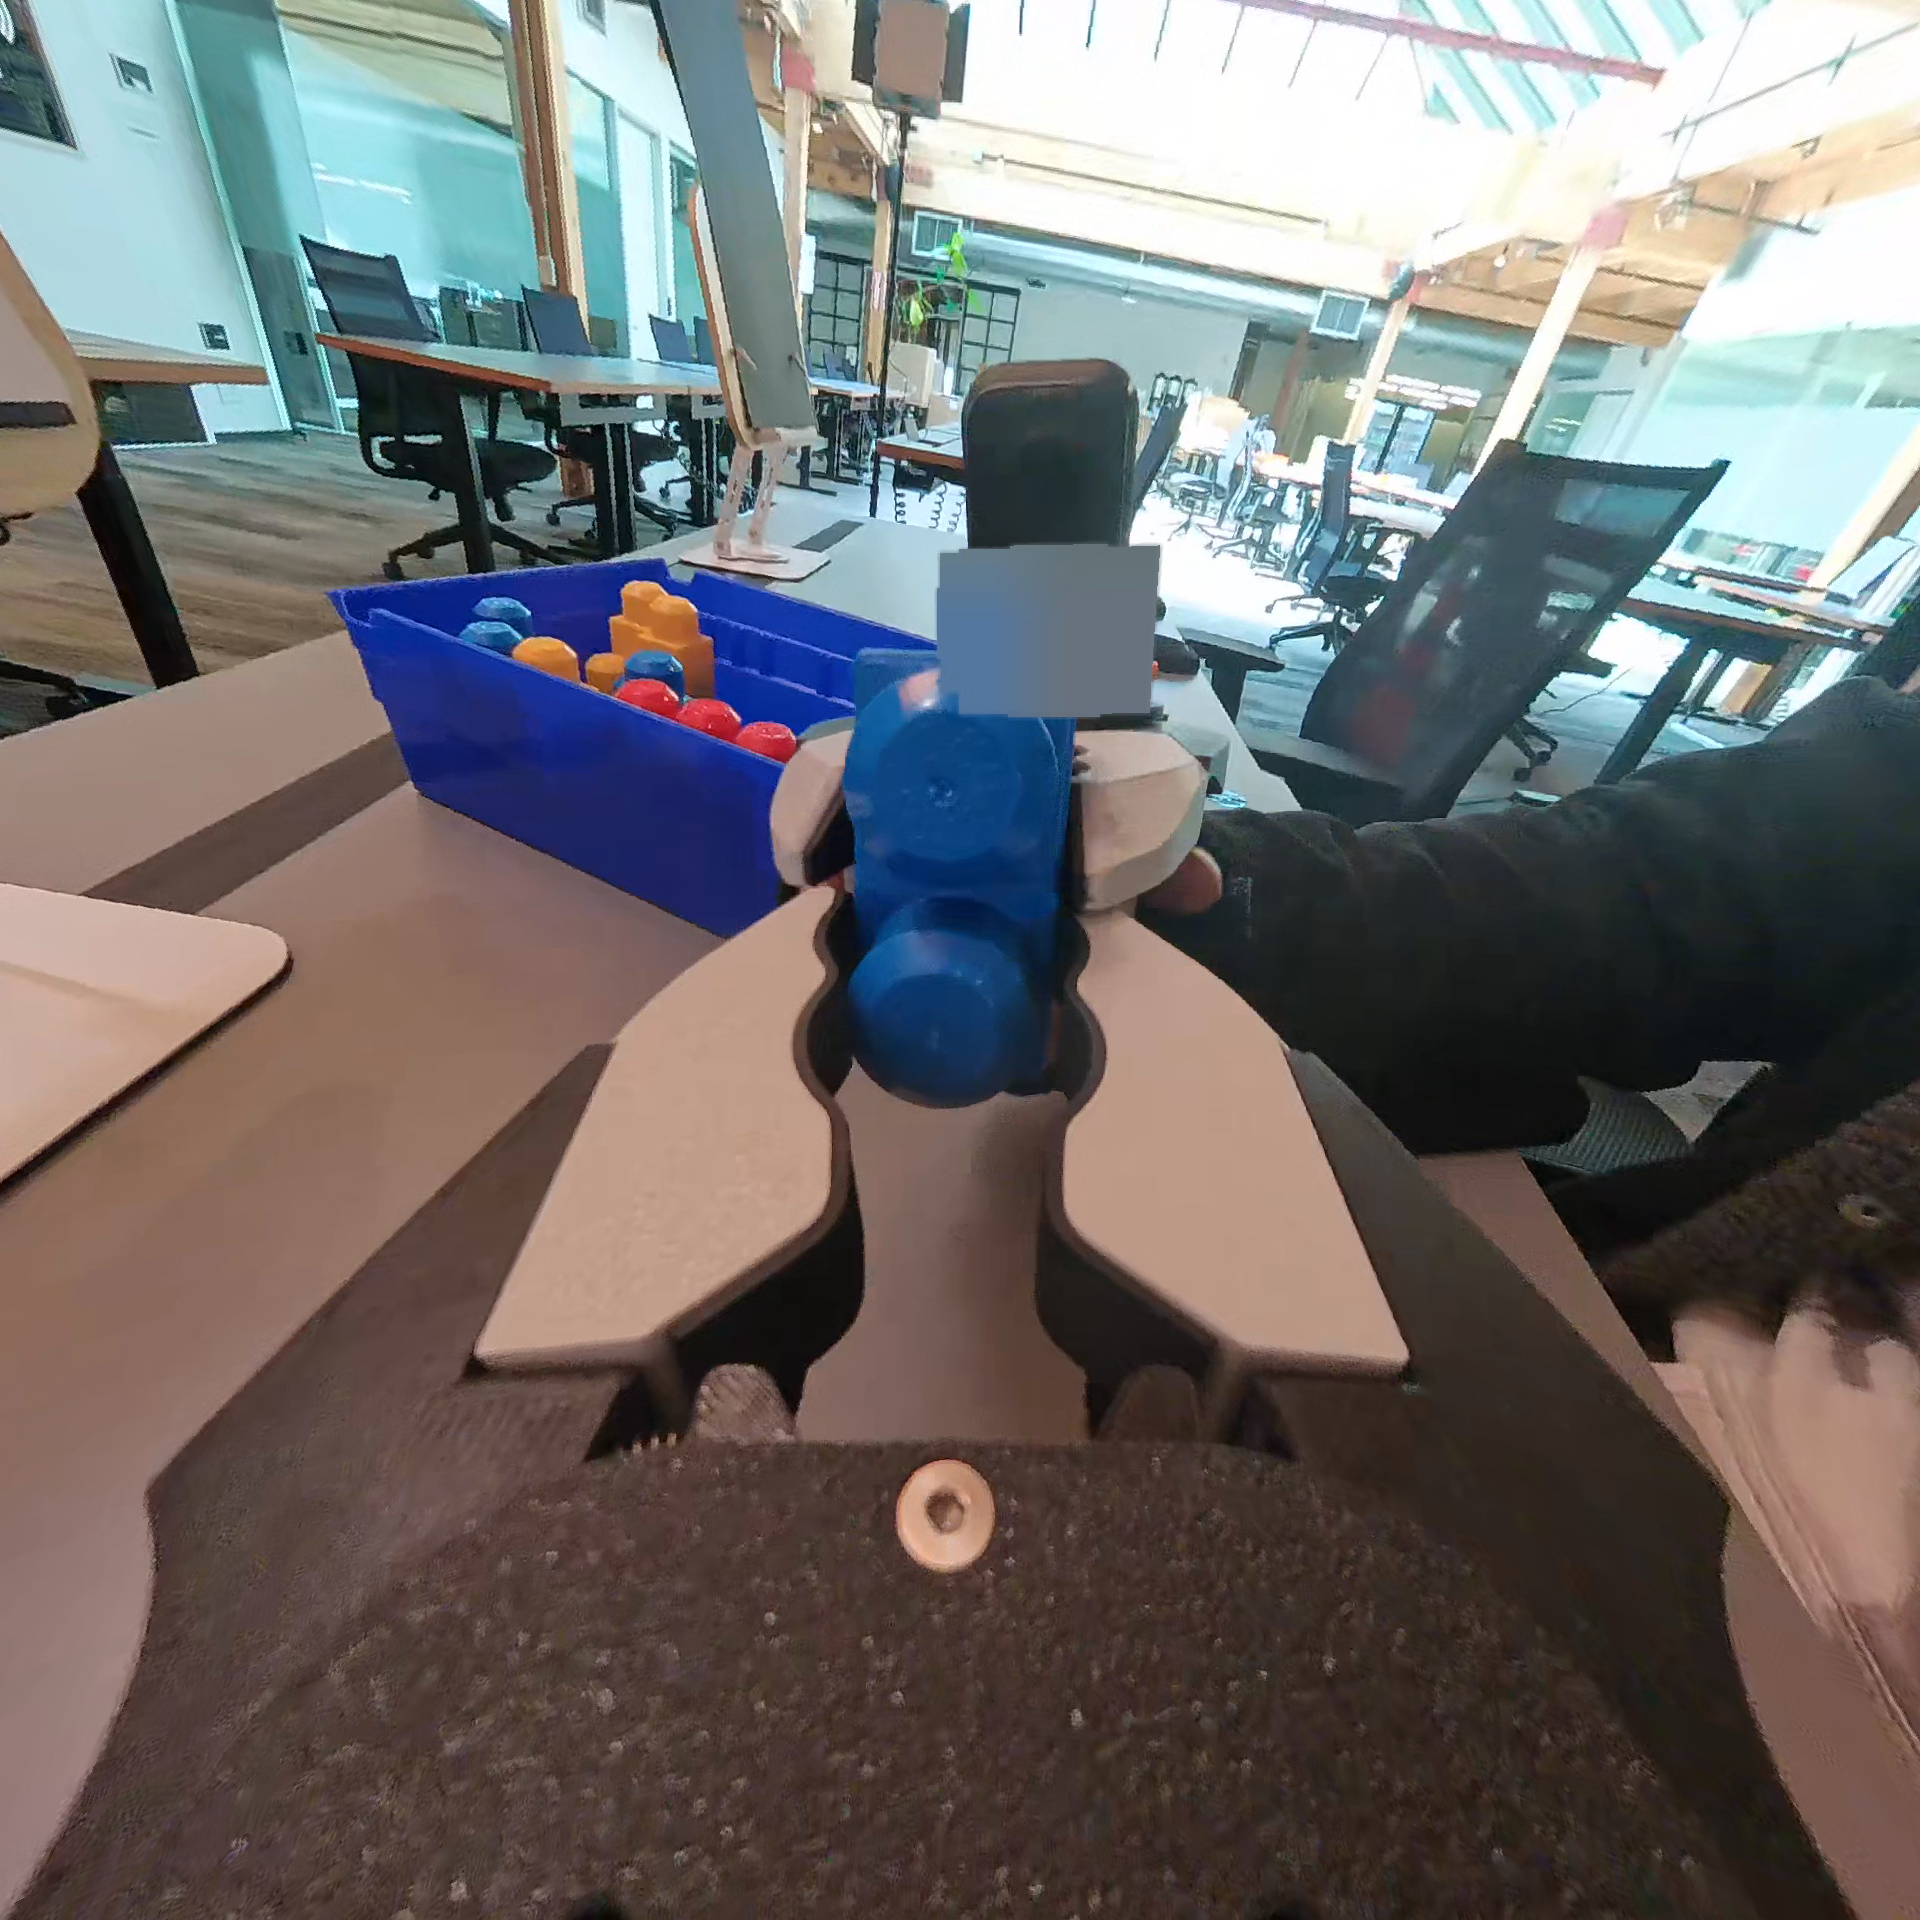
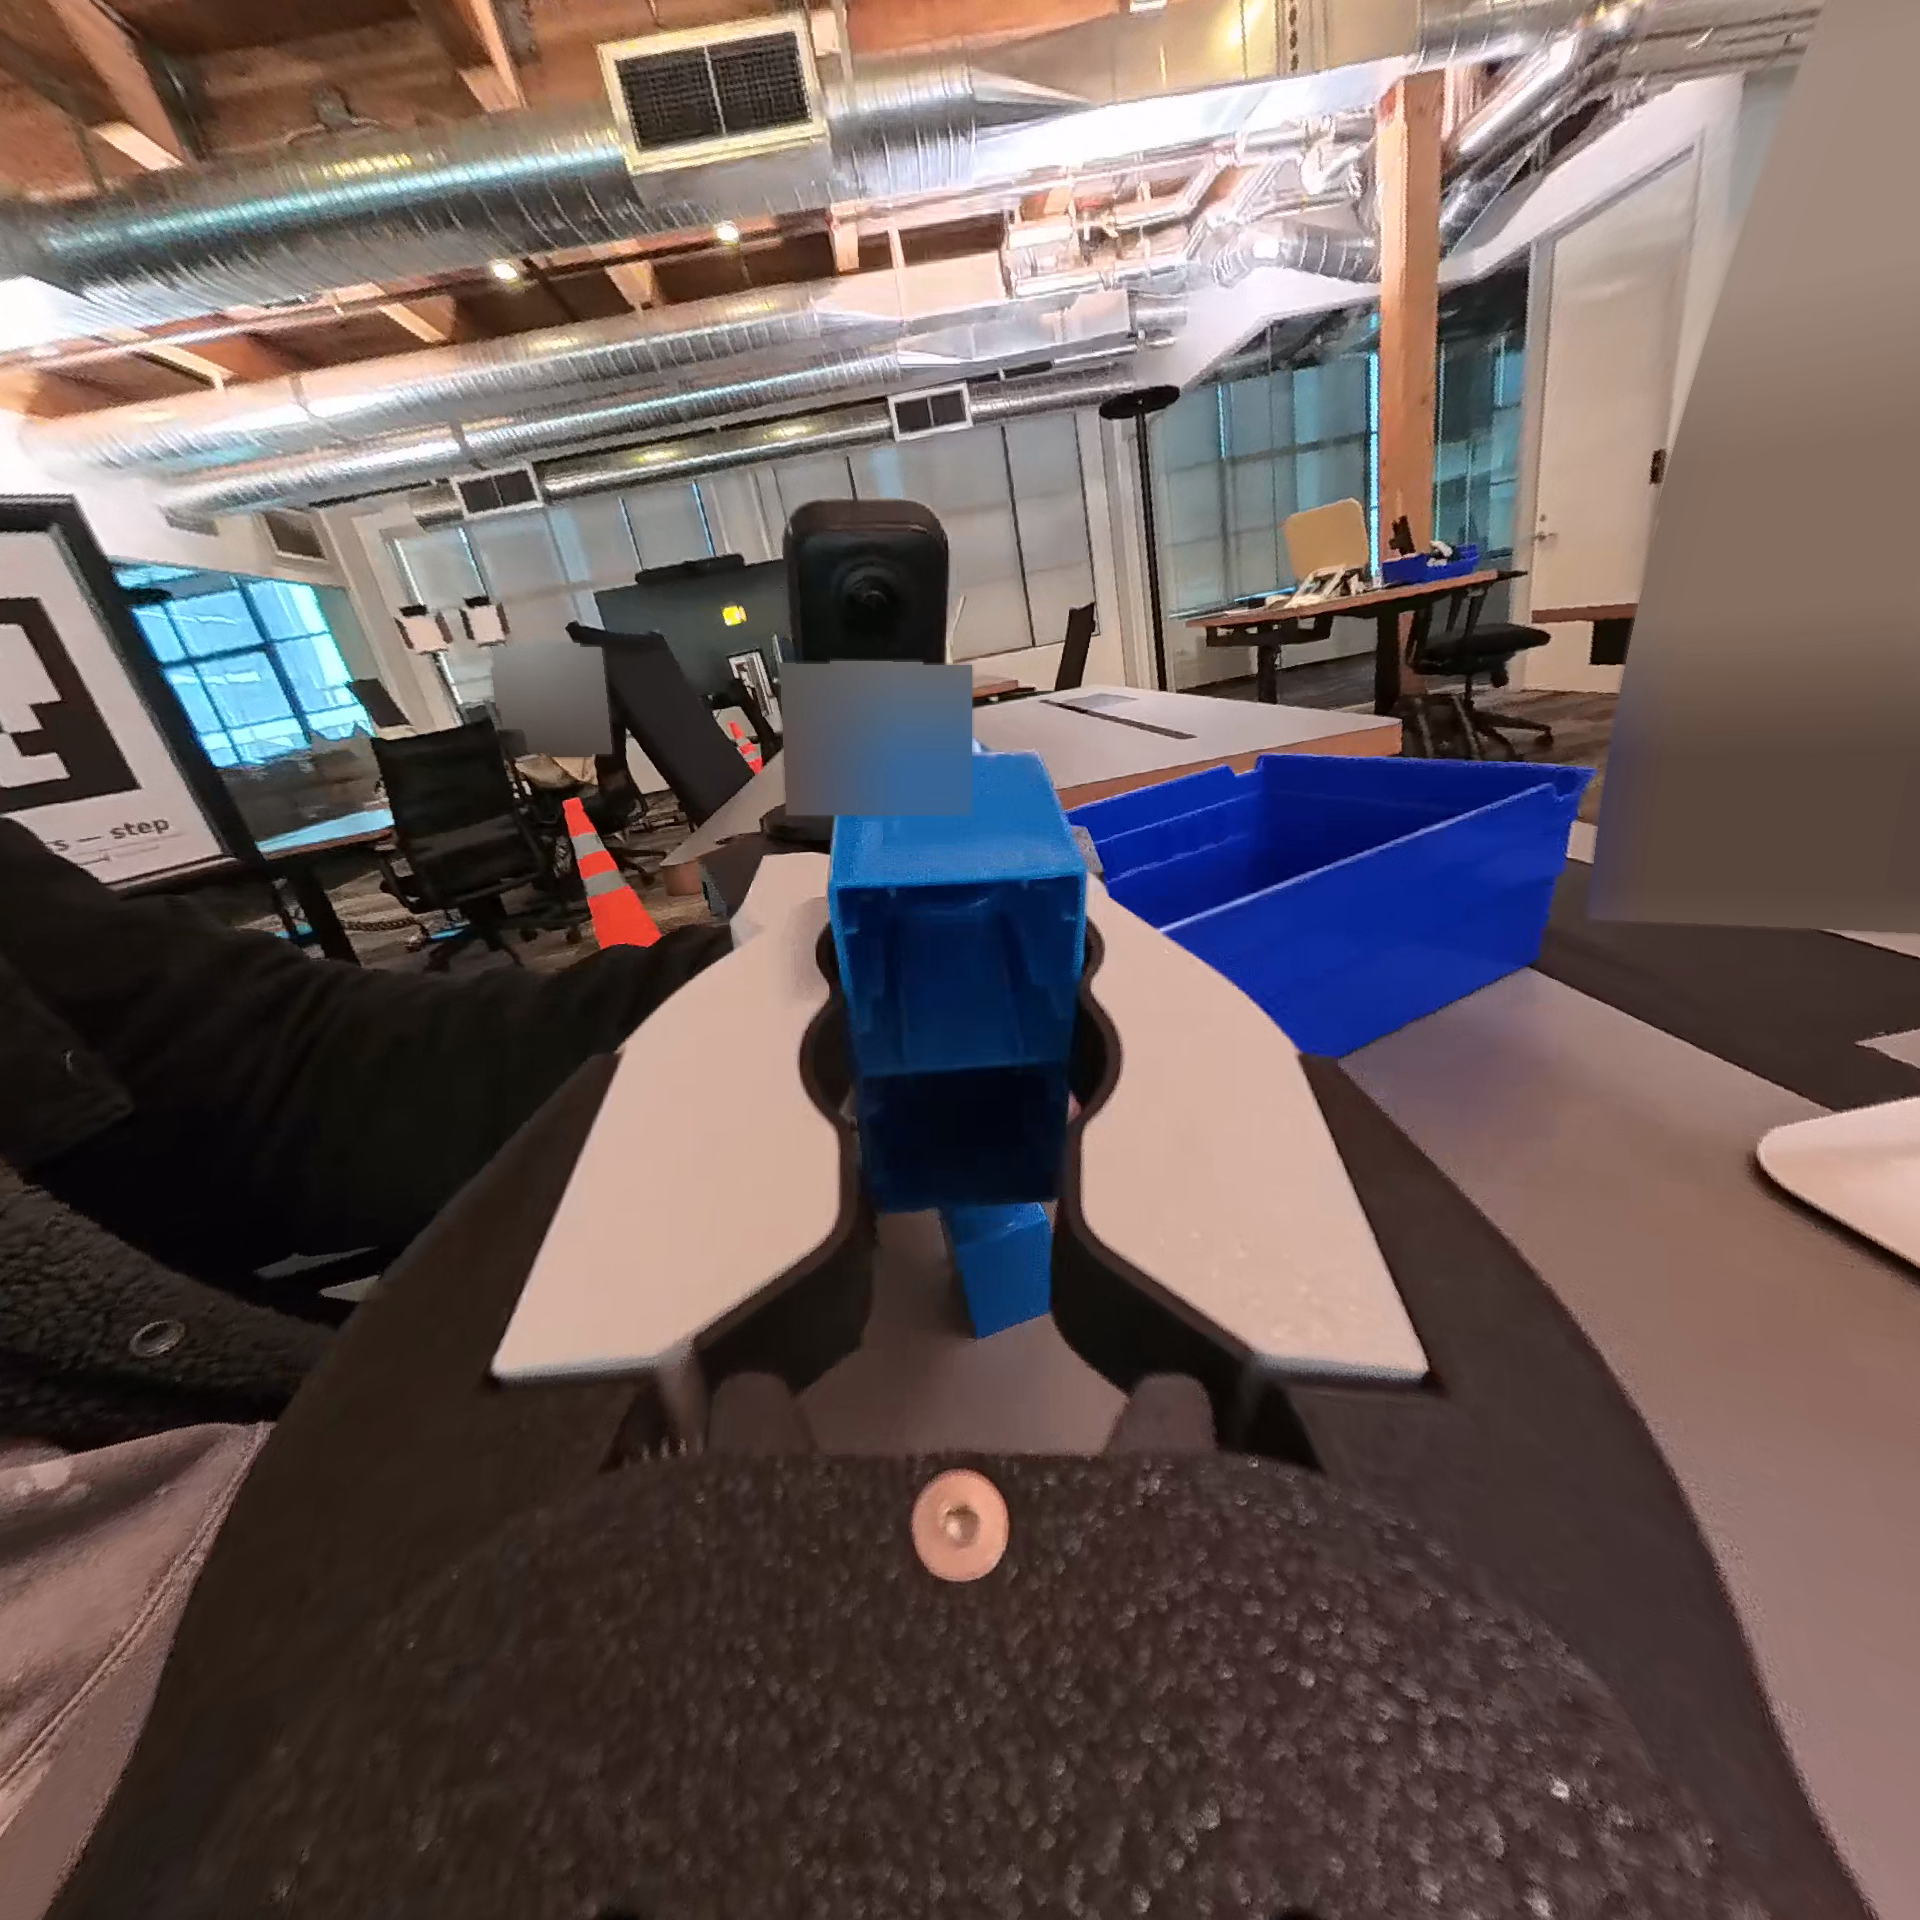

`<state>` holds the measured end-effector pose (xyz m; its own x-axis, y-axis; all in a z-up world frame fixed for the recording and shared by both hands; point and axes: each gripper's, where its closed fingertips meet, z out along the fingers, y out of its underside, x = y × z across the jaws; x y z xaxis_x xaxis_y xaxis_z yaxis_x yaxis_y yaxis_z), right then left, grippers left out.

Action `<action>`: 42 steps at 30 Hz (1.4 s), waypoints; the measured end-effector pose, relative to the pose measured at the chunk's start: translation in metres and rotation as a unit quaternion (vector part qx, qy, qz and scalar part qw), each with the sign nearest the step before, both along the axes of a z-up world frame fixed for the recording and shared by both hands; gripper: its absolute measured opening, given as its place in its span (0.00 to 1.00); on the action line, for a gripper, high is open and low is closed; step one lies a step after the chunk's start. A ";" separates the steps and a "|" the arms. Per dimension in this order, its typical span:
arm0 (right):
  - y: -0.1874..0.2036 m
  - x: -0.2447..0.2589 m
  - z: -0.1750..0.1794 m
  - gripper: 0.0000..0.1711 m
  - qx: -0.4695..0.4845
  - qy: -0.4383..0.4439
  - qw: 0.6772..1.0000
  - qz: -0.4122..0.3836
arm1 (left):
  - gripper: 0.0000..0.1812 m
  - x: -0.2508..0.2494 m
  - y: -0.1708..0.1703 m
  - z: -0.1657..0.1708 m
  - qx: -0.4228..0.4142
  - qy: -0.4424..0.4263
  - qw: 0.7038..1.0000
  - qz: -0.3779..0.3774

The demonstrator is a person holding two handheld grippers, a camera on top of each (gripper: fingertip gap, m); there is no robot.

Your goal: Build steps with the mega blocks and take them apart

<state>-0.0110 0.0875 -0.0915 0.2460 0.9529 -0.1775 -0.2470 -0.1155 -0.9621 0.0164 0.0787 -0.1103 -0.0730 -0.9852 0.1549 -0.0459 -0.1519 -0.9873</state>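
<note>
A blue mega block piece [image 1: 951, 883] hangs above the grey table [image 1: 416, 1039], held from both ends. My left gripper [image 1: 945, 935] is shut on its near end, where the studs face the left wrist camera. My right gripper [image 2: 956, 935] is shut on the same blue piece [image 2: 956, 966], whose hollow underside faces the right wrist camera. A smaller blue part [image 2: 1003, 1268] juts out below it. The right gripper also shows in the left wrist view [image 1: 956, 821], facing mine. A blue bin [image 1: 582, 769] behind holds several orange, blue and red blocks [image 1: 665, 644].
The blue bin [image 2: 1351, 935] also shows to the right in the right wrist view. A white monitor foot [image 1: 104, 997] lies on the table at the left, also seen in the right wrist view [image 2: 1849, 1174]. A person's black sleeve [image 1: 1507, 935] reaches in from the right. Office chairs stand beyond the table. My left and right fingertips are right by each other.
</note>
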 end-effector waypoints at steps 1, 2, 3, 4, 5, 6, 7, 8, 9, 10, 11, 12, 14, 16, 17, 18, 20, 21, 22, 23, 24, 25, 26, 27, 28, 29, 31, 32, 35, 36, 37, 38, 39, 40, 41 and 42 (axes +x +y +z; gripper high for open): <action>0.000 0.000 -0.001 0.23 0.000 -0.002 1.000 0.002 | 0.20 0.000 -0.001 -0.001 0.001 0.005 1.000 -0.001; -0.001 0.000 -0.002 0.23 0.001 -0.005 1.000 0.002 | 0.20 0.001 -0.001 -0.002 0.001 0.008 1.000 -0.002; -0.001 0.000 -0.002 0.23 0.001 -0.006 1.000 0.001 | 0.20 0.000 -0.001 -0.003 0.000 0.009 1.000 -0.003; -0.001 0.000 -0.003 0.23 0.001 -0.007 1.000 0.001 | 0.20 0.000 -0.001 -0.003 -0.001 0.010 1.000 -0.003; -0.001 0.000 -0.003 0.22 0.001 -0.008 1.000 0.000 | 0.20 0.000 -0.001 -0.004 0.000 0.011 1.000 -0.003; 0.000 0.001 -0.002 0.23 0.002 -0.007 1.000 -0.002 | 0.20 0.001 -0.001 -0.003 0.003 0.013 1.000 -0.001; 0.001 0.002 -0.001 0.23 0.002 -0.003 1.000 -0.005 | 0.20 0.000 0.000 -0.002 0.007 0.014 1.000 0.003; 0.002 0.005 0.001 0.23 0.002 0.003 1.000 -0.011 | 0.21 -0.001 0.001 -0.001 0.012 0.013 1.000 0.008; 0.004 0.009 0.003 0.22 0.002 0.010 1.000 -0.016 | 0.22 -0.003 0.003 0.002 0.016 0.013 1.000 0.013; 0.006 0.014 0.005 0.22 0.000 0.017 1.000 -0.020 | 0.24 -0.005 0.006 0.004 0.020 0.015 0.999 0.021; 0.008 0.019 0.007 0.23 -0.001 0.023 0.999 -0.025 | 0.25 -0.009 0.009 0.007 0.027 0.022 0.999 0.032; 0.010 0.023 0.009 0.23 -0.002 0.027 0.999 -0.031 | 0.26 -0.014 0.014 0.010 0.037 0.031 0.998 0.045; 0.015 0.033 0.011 0.22 -0.001 0.028 0.999 -0.047 | 0.25 -0.028 0.022 0.016 0.061 0.062 0.994 0.072; 0.019 0.040 0.012 0.23 -0.002 0.025 0.998 -0.061 | 0.24 -0.043 0.026 0.014 0.085 0.123 0.985 0.086; 0.022 0.043 0.011 0.23 -0.005 0.024 0.997 -0.067 | 0.23 -0.051 0.025 0.009 0.094 0.162 0.978 0.087; 0.024 0.045 0.010 0.23 -0.009 0.022 0.997 -0.072 | 0.23 -0.059 0.024 0.000 0.101 0.207 0.969 0.088; 0.027 0.047 0.007 0.23 -0.015 0.017 0.997 -0.078 | 0.24 -0.074 0.023 -0.026 0.111 0.311 0.940 0.089; 0.028 0.047 0.004 0.22 -0.018 0.013 0.997 -0.080 | 0.25 -0.082 0.024 -0.042 0.117 0.365 0.919 0.092; 0.029 0.046 0.002 0.22 -0.020 0.007 0.997 -0.080 | 0.25 -0.089 0.025 -0.055 0.122 0.411 0.898 0.094; 0.030 0.045 0.000 0.23 -0.021 0.002 0.996 -0.081 | 0.26 -0.094 0.024 -0.067 0.122 0.448 0.881 0.093; 0.030 0.044 -0.002 0.22 -0.022 -0.004 0.996 -0.081 | 0.27 -0.097 0.024 -0.076 0.120 0.475 0.867 0.090; 0.030 0.042 -0.004 0.22 -0.022 -0.008 0.996 -0.080 | 0.27 -0.099 0.023 -0.084 0.118 0.497 0.855 0.088; 0.030 0.041 -0.005 0.22 -0.022 -0.011 0.997 -0.080 | 0.27 -0.100 0.022 -0.090 0.114 0.513 0.847 0.082; 0.030 0.041 -0.005 0.22 -0.023 -0.012 0.997 -0.079 | 0.28 -0.101 0.020 -0.096 0.112 0.526 0.839 0.076; 0.030 0.041 -0.006 0.22 -0.024 -0.013 0.997 -0.078 | 0.28 -0.101 0.019 -0.101 0.112 0.537 0.833 0.072; 0.030 0.040 -0.006 0.22 -0.025 -0.013 0.997 -0.077 | 0.28 -0.102 0.020 -0.107 0.112 0.549 0.825 0.069; 0.031 0.040 -0.008 0.22 -0.028 -0.016 0.996 -0.078 | 0.28 -0.104 0.021 -0.119 0.117 0.578 0.805 0.066; 0.031 0.039 -0.008 0.23 -0.029 -0.017 0.996 -0.078 | 0.27 -0.106 0.021 -0.126 0.119 0.593 0.794 0.061; 0.031 0.039 -0.009 0.22 -0.028 -0.021 0.996 -0.078 | 0.19 -0.102 0.019 -0.133 0.126 0.599 0.790 0.042; 0.030 0.039 -0.009 0.22 -0.027 -0.022 0.996 -0.078 | 0.19 -0.100 0.019 -0.132 0.127 0.591 0.795 0.040; 0.030 0.039 -0.009 0.22 -0.027 -0.021 0.996 -0.078 | 0.19 -0.097 0.022 -0.128 0.134 0.578 0.804 0.044; 0.030 0.039 -0.008 0.22 -0.026 -0.020 0.996 -0.078 | 0.19 -0.093 0.025 -0.123 0.138 0.557 0.818 0.049; 0.030 0.040 -0.008 0.22 -0.025 -0.019 0.996 -0.078 | 0.19 -0.088 0.026 -0.116 0.136 0.527 0.837 0.051; 0.030 0.041 -0.007 0.22 -0.025 -0.017 0.997 -0.078 | 0.19 -0.080 0.028 -0.105 0.137 0.486 0.861 0.058; 0.030 0.041 -0.006 0.22 -0.024 -0.015 0.997 -0.077 | 0.19 -0.073 0.031 -0.092 0.135 0.439 0.886 0.066; 0.029 0.042 -0.005 0.22 -0.022 -0.011 0.997 -0.076 | 0.19 -0.065 0.032 -0.076 0.130 0.387 0.910 0.072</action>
<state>0.0309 0.1168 -0.0961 0.3917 0.8954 -0.2118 -0.2432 -0.1213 -0.9624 -0.0491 0.1112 -0.1861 0.0914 -0.9868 -0.1339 -0.7403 0.0226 -0.6719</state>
